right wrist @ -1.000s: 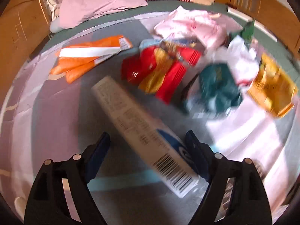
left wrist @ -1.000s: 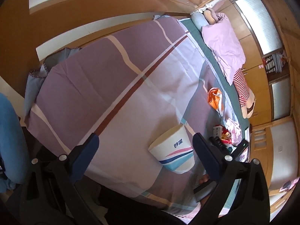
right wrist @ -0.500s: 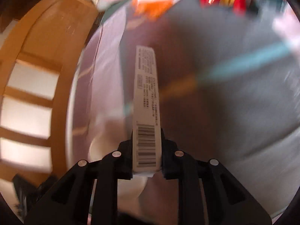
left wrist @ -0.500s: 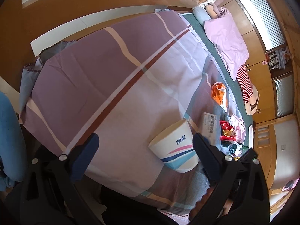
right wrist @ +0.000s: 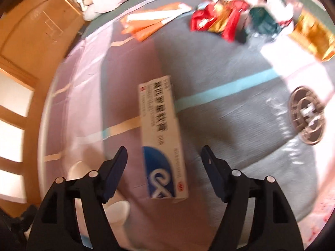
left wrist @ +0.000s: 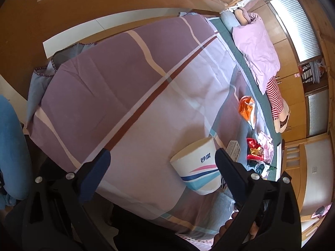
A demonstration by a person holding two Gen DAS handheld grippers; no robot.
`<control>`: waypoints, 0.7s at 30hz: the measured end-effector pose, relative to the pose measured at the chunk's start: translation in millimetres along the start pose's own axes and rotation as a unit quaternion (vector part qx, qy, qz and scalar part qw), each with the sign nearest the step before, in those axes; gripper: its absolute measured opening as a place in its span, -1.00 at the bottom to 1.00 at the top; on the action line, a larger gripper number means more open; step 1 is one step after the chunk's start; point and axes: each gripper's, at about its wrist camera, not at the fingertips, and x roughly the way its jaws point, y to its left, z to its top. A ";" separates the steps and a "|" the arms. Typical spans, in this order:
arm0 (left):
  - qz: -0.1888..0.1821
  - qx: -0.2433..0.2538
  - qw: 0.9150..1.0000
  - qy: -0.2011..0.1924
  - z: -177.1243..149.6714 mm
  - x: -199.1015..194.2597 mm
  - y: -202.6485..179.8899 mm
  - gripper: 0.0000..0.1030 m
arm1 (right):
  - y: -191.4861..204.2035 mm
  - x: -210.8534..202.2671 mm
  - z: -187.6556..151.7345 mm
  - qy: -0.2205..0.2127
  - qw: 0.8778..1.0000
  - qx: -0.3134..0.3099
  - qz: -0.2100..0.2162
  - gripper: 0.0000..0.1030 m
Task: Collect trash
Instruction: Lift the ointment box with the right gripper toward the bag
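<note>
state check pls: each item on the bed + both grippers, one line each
left gripper: open, empty, hovering over the bed
right gripper: jaws just opened; box between them, pads not touching it
white and blue box: lying flat on the bedspread, released
paper bin: tilted, nothing visible inside
orange wrapper: flat, uncollected
red and yellow wrapper: crumpled, uncollected
green wrapper: crumpled, uncollected
gold wrapper: uncollected

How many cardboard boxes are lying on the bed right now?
1. The long white-and-blue box lies on the bedspread between the open right gripper's fingers, untouched, just right of the paper bin. Others may hide within the blurred wrapper pile.
</note>
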 end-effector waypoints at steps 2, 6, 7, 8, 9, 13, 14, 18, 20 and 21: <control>-0.001 0.003 1.000 0.004 -0.7 1.7 -0.3 0.92 | -1.8 1.3 0.9 -0.009 1.000 -0.003 -0.023 0.39; -0.003 0.000 1.000 0.010 -1.2 3.6 0.5 0.92 | 5.8 19.6 2.1 0.014 0.999 -0.034 -0.018 0.39; -0.005 -0.001 1.000 0.012 -1.3 4.4 0.7 0.92 | 11.0 24.6 1.9 0.017 0.998 -0.053 -0.034 0.39; -0.006 -0.002 1.000 0.015 -1.3 5.8 0.9 0.92 | 13.3 26.1 1.8 0.014 0.997 -0.065 -0.043 0.33; -0.007 -0.003 1.000 0.018 -1.5 7.0 1.5 0.92 | 15.7 26.8 1.6 0.010 0.996 -0.076 -0.054 -0.05; -0.029 -0.008 0.998 0.047 -4.1 19.3 0.4 0.92 | 2.6 19.9 6.3 -0.004 0.998 -0.047 -0.041 -0.27; -0.041 -0.008 0.998 0.057 -5.5 24.1 -1.3 0.92 | -4.5 11.6 6.8 -0.019 0.999 -0.021 -0.038 -0.27; -0.096 0.007 0.990 0.103 -15.7 51.1 -23.9 0.92 | -36.1 -37.7 3.5 -0.123 0.990 0.068 -0.016 -0.27; -0.104 0.026 0.988 0.113 -20.6 63.6 -39.2 0.92 | -43.5 -64.4 -5.2 -0.178 0.980 0.093 -0.002 -0.27; -0.102 0.037 0.988 0.114 -23.4 69.4 -47.5 0.92 | -46.3 -76.1 -10.6 -0.201 0.975 0.100 0.004 -0.27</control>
